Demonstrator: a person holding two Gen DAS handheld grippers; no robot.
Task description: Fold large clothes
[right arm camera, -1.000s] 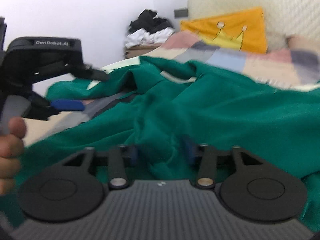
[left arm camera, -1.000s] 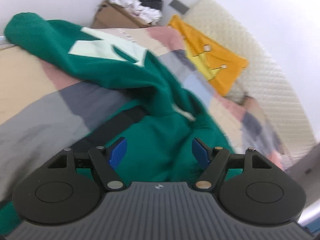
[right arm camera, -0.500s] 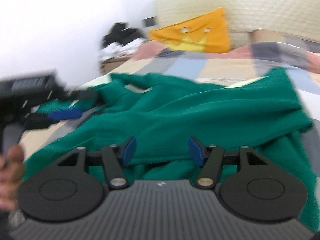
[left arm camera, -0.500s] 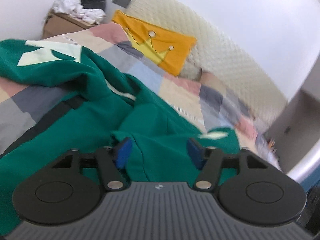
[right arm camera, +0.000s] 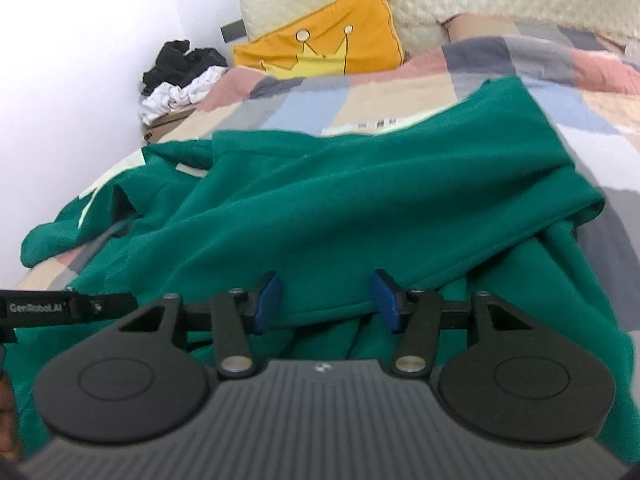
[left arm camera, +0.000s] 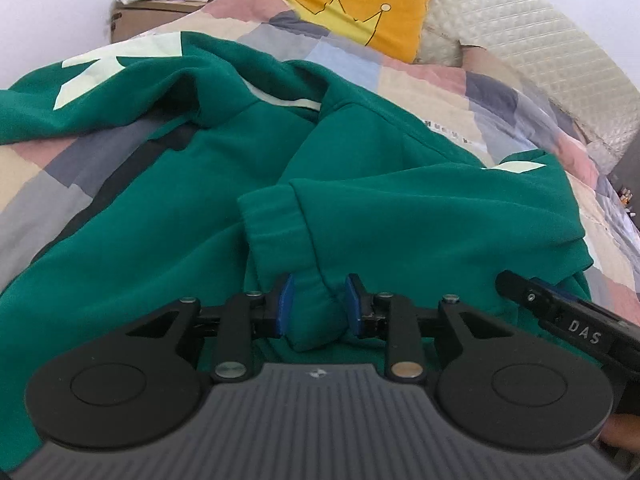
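Note:
A large green sweatshirt point(left arm camera: 168, 216) with pale markings lies spread on the patchwork bed; it also shows in the right wrist view point(right arm camera: 360, 200). One sleeve is folded across the body, its ribbed cuff point(left arm camera: 276, 224) pointing towards me. My left gripper point(left arm camera: 316, 308) is shut on the green fabric at the cuff end. My right gripper point(right arm camera: 326, 300) is open just above the folded sleeve's edge, nothing between its pads. The right gripper also shows at the lower right of the left wrist view point(left arm camera: 568, 320).
The patchwork quilt point(left arm camera: 460, 92) covers the bed. An orange crown pillow point(left arm camera: 352, 4) and a cream quilted headboard point(left arm camera: 540, 40) lie at the far end. A cardboard box point(right arm camera: 168, 124) piled with black and white clothes stands by the wall.
The left gripper has swung right over the sweatshirt and closed on the sleeve cuff. The right gripper let go of the fabric it held a second ago and stays open.

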